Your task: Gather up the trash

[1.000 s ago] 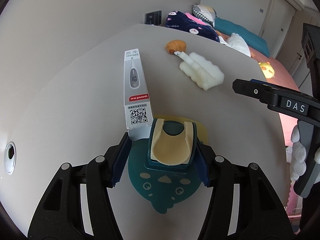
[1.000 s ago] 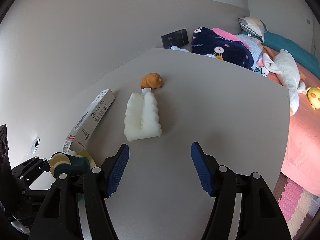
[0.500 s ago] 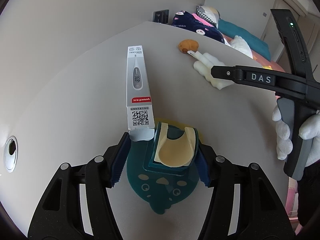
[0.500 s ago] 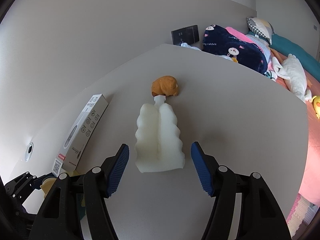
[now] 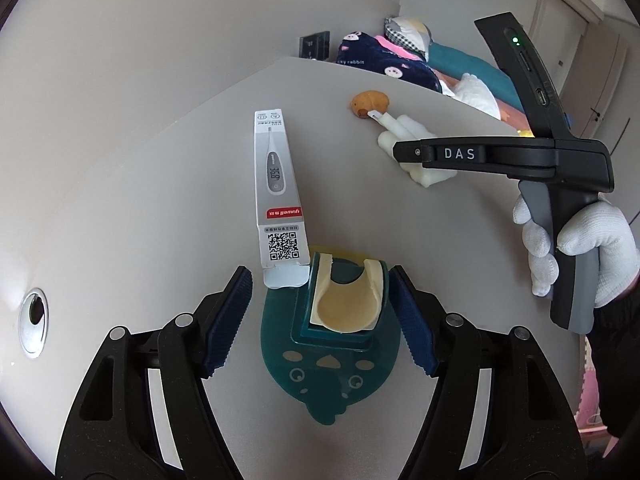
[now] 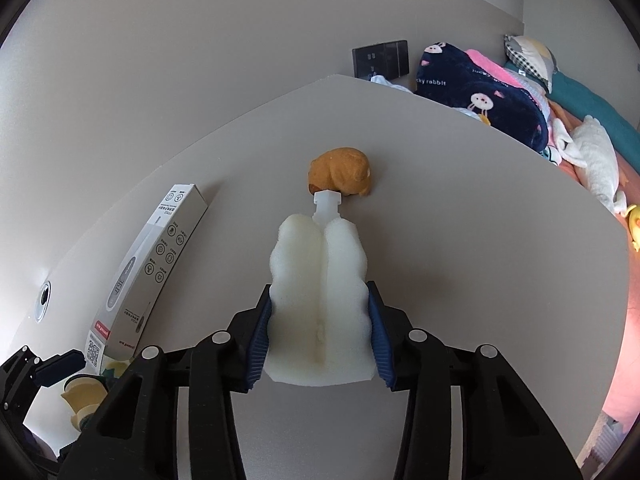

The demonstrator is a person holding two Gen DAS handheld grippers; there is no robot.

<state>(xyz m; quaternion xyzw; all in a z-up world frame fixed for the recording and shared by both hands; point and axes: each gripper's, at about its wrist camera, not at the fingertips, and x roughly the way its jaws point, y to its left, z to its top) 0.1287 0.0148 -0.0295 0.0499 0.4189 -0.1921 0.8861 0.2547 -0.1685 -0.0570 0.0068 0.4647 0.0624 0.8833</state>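
Note:
A white foam sponge head (image 6: 320, 292) with a plastic neck lies on the grey table (image 6: 460, 220); it also shows in the left wrist view (image 5: 416, 152). My right gripper (image 6: 319, 332) is open, its blue pads on either side of the sponge, at its edges. An orange crumpled lump (image 6: 340, 172) touches the sponge's neck. A white thermometer box (image 5: 276, 184) lies to the left. My left gripper (image 5: 320, 316) is open around a teal-and-cream holder (image 5: 344, 300) standing on a teal cartoon mat (image 5: 332, 372); the right pad is close to it, the left pad apart.
A round cable hole (image 5: 34, 316) sits in the table at far left. A wall socket (image 6: 380, 58) is at the back. A bed with a navy blanket (image 6: 480, 100) and plush toys lies beyond the table's right edge.
My right gripper has moved forward over the table until its fingers straddle the sponge. My left gripper has opened a little wider around the holder and drawn back slightly.

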